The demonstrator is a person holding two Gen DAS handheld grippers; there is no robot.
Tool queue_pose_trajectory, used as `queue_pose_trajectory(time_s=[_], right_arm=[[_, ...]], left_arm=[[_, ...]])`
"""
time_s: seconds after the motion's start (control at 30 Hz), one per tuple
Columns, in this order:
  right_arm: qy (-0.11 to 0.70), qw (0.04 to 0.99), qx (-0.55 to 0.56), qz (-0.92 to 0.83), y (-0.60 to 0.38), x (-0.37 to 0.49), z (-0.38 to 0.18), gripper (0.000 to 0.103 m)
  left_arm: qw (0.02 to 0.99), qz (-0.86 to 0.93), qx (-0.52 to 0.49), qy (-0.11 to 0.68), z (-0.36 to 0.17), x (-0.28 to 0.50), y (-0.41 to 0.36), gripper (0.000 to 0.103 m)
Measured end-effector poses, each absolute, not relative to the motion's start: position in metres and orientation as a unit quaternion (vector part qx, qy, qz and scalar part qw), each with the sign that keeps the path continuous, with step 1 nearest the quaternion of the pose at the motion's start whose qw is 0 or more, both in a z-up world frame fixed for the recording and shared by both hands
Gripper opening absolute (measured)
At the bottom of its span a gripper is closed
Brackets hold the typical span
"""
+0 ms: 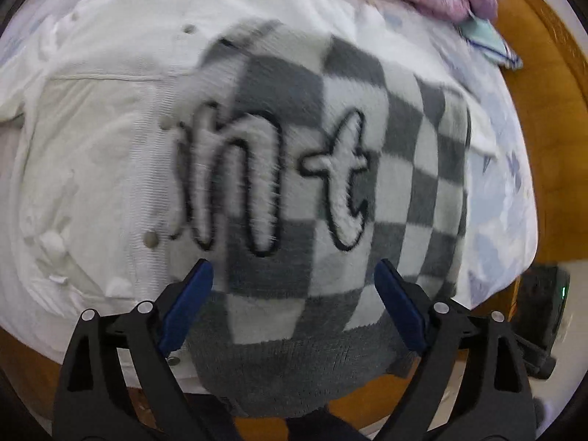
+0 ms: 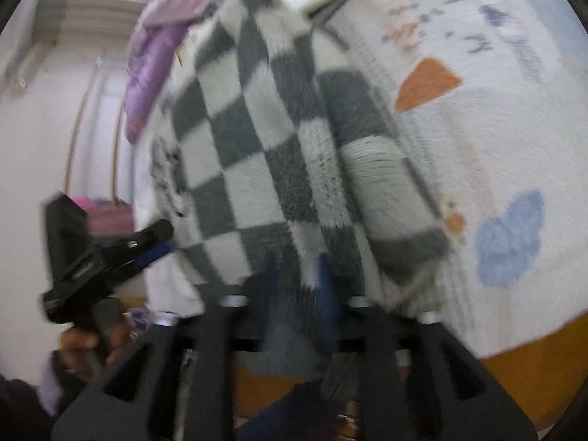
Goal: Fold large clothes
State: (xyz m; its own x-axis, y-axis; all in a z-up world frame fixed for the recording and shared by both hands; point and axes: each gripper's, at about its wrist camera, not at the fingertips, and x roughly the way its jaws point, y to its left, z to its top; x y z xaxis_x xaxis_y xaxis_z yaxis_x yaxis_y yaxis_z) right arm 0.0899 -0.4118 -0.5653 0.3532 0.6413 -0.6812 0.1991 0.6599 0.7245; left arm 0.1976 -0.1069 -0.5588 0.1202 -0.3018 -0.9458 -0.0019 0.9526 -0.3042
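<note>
The checkered sweater (image 1: 330,169) fills the frame centre just beyond the wide-spread left gripper (image 1: 294,279); the right gripper (image 2: 294,286) pinches its hem at lower centre.

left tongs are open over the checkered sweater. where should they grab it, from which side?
Judging by the left wrist view: the ribbed grey hem, approached from the near table edge. It lies nearest the open left tongs and partly overhangs the edge, so the fingers could probably close around it.

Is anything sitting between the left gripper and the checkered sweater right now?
Nothing visible. The left gripper hangs open straight over the checkered sweater, its blue pads apart with only sweater fabric between and beyond them.
</note>
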Motion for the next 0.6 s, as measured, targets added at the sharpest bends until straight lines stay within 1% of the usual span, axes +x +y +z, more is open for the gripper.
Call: queue_pose_trajectory(time_s=[0.07, 0.1, 0.17, 0.33, 0.43, 0.53, 0.57, 0.6], right_arm=[[0.553, 0.737, 0.363, 0.141, -0.420, 0.077, -0.563, 0.057], [0.555, 0.741, 0.353, 0.134, -0.423, 0.074, -0.565, 0.059], [0.565, 0.738, 0.351, 0.112, -0.429, 0.067, -0.576, 0.060], [0.563, 0.686, 0.448, 0.107, -0.433, 0.067, -0.623, 0.061], [0.560, 0.672, 0.467, 0.126, -0.424, 0.078, -0.637, 0.061], [0.555, 0.672, 0.472, 0.131, -0.420, 0.088, -0.649, 0.066], [0.552, 0.670, 0.478, 0.134, -0.420, 0.090, -0.653, 0.069], [0.548, 0.667, 0.485, 0.139, -0.419, 0.091, -0.657, 0.070]], left_arm=[[0.748, -0.083, -0.116, 0.648, -0.549, 0.197, -0.097, 0.089], [0.752, -0.078, -0.120, 0.644, -0.547, 0.197, -0.093, 0.089], [0.757, -0.063, -0.121, 0.639, -0.541, 0.196, -0.084, 0.090], [0.739, -0.040, -0.152, 0.656, -0.555, 0.196, -0.066, 0.090], [0.721, -0.051, -0.179, 0.668, -0.568, 0.201, -0.061, 0.090], [0.715, -0.053, -0.178, 0.674, -0.583, 0.204, -0.061, 0.092], [0.717, -0.062, -0.174, 0.672, -0.587, 0.205, -0.063, 0.093], [0.719, -0.063, -0.170, 0.670, -0.590, 0.207, -0.064, 0.097]])
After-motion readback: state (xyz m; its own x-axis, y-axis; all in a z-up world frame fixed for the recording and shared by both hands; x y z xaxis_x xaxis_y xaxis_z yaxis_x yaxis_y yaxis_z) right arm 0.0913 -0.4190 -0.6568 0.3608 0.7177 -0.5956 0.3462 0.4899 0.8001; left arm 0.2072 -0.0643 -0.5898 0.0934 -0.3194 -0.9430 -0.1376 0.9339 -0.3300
